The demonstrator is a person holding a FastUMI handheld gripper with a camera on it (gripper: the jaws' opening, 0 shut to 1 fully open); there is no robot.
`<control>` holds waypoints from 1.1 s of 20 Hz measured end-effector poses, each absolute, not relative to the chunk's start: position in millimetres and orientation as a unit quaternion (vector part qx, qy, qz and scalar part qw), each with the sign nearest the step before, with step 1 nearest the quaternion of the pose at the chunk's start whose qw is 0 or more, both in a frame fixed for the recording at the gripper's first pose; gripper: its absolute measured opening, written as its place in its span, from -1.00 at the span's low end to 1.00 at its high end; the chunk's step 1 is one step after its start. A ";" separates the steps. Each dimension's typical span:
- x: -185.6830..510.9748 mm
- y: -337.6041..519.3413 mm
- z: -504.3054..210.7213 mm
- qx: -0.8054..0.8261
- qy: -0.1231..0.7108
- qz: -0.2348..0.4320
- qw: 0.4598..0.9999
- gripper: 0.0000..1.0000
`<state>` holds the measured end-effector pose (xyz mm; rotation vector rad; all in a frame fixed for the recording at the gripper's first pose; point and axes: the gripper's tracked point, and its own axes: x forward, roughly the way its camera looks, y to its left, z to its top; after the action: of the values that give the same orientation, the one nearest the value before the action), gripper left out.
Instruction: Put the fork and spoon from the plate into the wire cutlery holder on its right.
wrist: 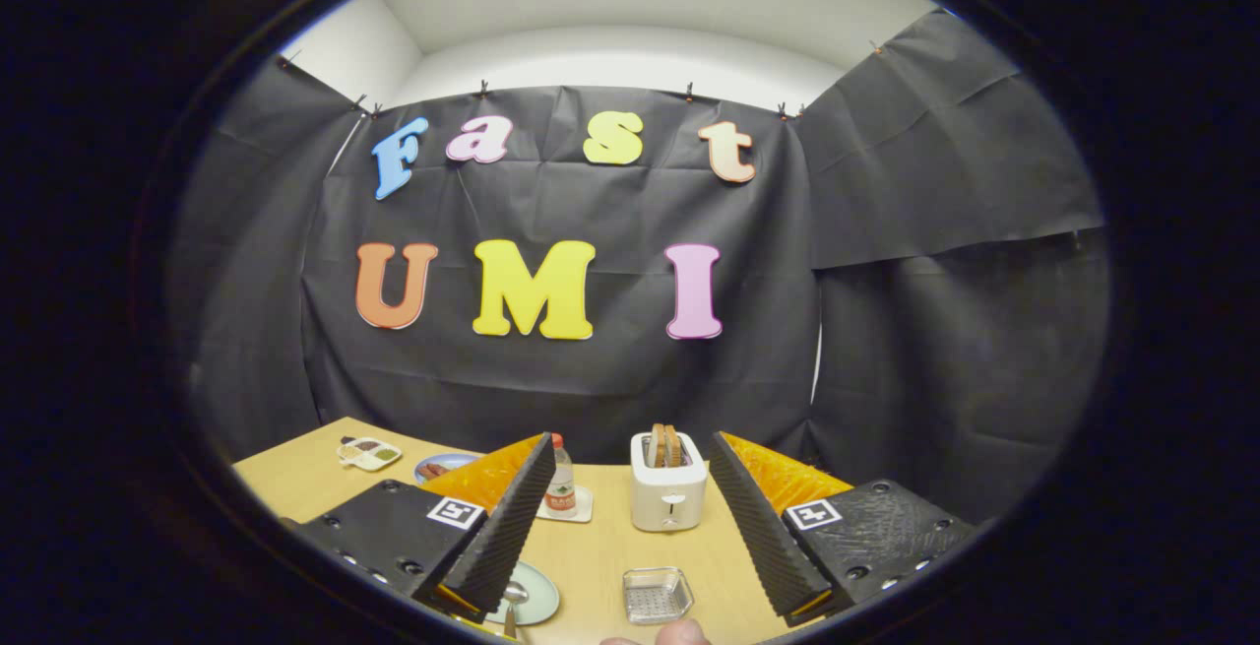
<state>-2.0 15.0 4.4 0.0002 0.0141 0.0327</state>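
Black cloth walls my booth, and low in the frame lies the pale wooden surface. My claw is spread wide, gripping nothing. Near the bottom, between its fingers, sits the square wire cutlery holder; I can't make out anything in it. At the lower left, the round pale green plate carries the metal spoon, partly behind my left finger. Beyond, the white toaster holds two bread slices. A red-capped bottle stands left of it.
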 end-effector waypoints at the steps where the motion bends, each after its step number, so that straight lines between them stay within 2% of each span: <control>1: -2.6 17.5 5.7 -0.002 0.005 0.019 1.000 0.91; 15: -7.2 57.7 -21.7 -0.003 0.051 0.061 0.997 0.90; 22: -15.0 114.9 -121.1 -0.022 0.195 0.127 0.972 0.91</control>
<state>-15.0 114.9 -121.1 -0.0436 0.3928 0.2573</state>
